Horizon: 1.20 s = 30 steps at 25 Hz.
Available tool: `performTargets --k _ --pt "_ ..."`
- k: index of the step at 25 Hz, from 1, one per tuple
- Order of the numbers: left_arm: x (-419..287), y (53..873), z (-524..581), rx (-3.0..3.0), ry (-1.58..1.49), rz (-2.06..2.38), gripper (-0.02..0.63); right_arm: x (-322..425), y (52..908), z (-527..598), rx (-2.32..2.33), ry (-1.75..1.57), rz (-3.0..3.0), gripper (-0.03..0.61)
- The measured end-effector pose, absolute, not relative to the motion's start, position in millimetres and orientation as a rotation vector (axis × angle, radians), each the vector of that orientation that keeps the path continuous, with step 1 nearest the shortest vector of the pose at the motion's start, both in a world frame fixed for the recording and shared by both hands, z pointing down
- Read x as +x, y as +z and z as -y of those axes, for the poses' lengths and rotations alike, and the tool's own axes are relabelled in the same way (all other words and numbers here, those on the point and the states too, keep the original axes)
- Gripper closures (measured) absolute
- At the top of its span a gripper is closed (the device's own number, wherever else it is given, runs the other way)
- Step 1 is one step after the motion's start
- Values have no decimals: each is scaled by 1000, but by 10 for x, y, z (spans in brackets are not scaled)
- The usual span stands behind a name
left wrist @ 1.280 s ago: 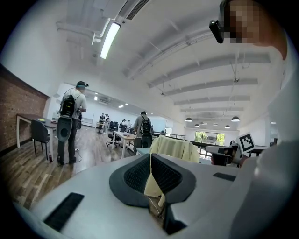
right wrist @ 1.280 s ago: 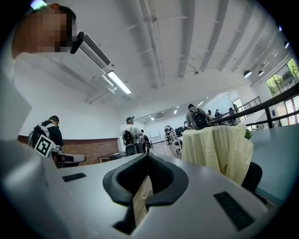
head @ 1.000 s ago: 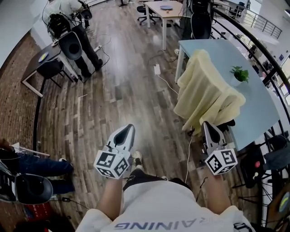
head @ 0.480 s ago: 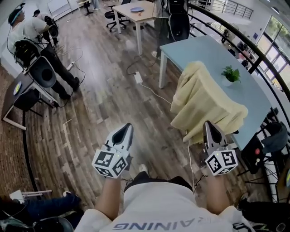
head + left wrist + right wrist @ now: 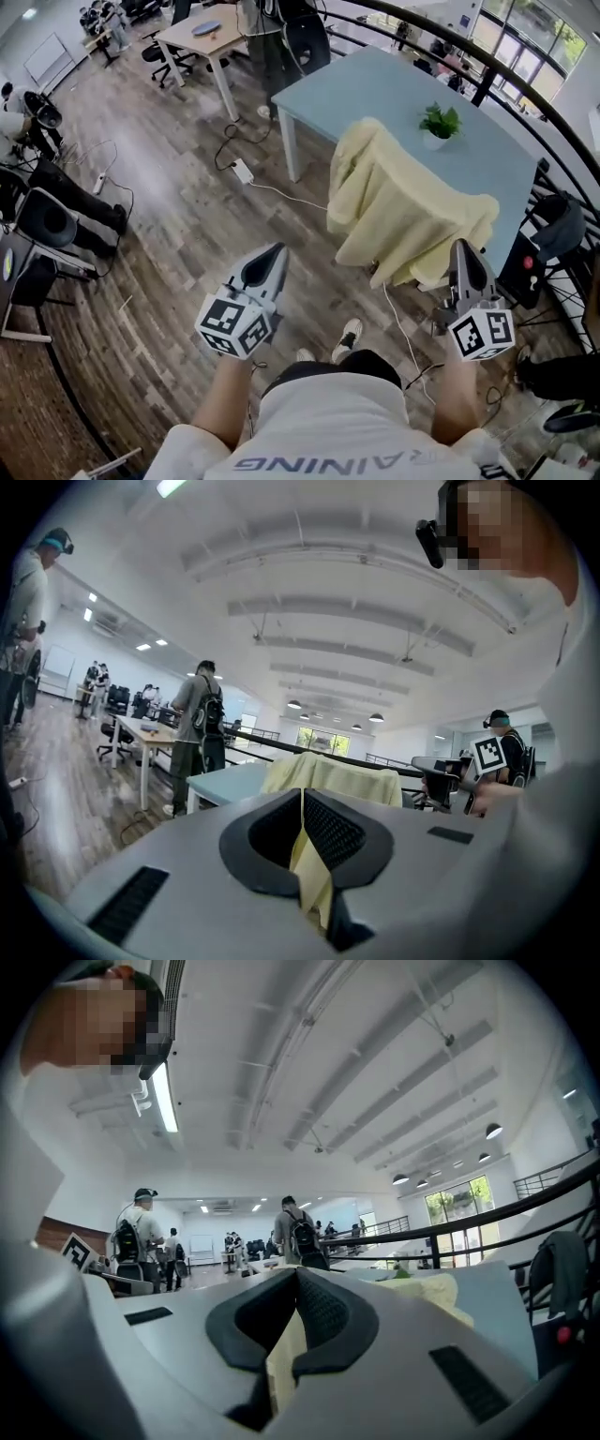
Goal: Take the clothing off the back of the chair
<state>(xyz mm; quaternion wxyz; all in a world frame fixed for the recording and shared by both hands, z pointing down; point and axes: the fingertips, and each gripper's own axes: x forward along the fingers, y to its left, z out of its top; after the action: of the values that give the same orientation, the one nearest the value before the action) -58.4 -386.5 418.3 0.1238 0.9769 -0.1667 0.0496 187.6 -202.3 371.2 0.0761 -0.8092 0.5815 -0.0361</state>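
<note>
The pale yellow clothing [image 5: 403, 206] hangs over the back of a chair, which it hides almost fully, just beside the light blue bench [image 5: 366, 89]. The left gripper [image 5: 275, 248] is over the floor, well apart from the cloth. The right gripper [image 5: 461, 246] is near its lower edge. The jaws of the 2 grippers are together and hold nothing.

In my judgement, if the jaws are not opened before contact, they will only push the cloth. A grip on 1 thin fold may slip. A pull to the side could drag or tip the chair, or sweep the small plant [image 5: 439, 122] off the bench. The white cable [image 5: 281, 192] on the floor may catch a foot.
</note>
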Motion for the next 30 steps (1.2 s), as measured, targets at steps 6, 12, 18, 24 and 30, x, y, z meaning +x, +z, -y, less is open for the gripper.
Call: performTargets --k 6,12,18,24,30 --pt "206 4095 3975 2889 173 381 572 2742 3740 1665 -2526 -97 -1513 556" --pt "899 3988 4178 2928 171 345 572 3355 3804 1548 -2548 -108 -1438 556" --pt "1262 3958 4474 2910 131 399 572 3755 3843 1572 -2552 -123 -1437 557" --pt "1679 4055 4920 2877 248 225 572 4037 4057 1527 -2687 -218 -1263 557" --pt "2189 4099 5462 2919 448 14 571 4171 4082 1419 -2778 -305 -1093 554"
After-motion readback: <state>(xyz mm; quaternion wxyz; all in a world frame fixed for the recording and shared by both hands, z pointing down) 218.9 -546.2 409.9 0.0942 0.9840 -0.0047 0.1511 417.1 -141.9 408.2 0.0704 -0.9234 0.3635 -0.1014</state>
